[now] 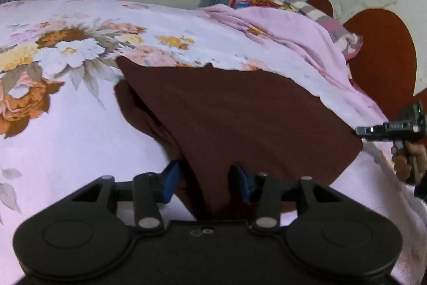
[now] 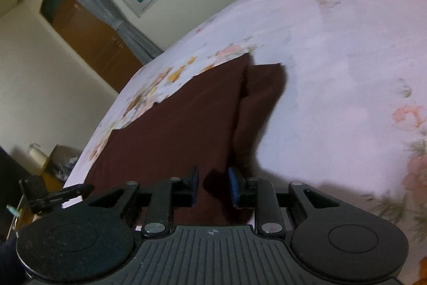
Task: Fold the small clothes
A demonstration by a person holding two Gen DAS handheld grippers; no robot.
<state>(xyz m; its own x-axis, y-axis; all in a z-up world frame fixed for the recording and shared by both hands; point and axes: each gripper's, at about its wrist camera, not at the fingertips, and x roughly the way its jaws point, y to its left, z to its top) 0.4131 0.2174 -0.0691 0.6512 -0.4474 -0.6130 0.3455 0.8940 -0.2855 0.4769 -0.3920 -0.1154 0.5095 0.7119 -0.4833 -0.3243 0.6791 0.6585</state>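
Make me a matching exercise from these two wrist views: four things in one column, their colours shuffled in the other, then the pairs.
1. garment
2. bedsheet
3. gripper pads
4. headboard

a. blue
b. pink, floral
c. reddish-orange
d. dark maroon

Pairs: 1-d, 2-b, 3-a, 4-c

Black tool (image 1: 204, 179) with blue pads (image 1: 170, 178), silver rivets.
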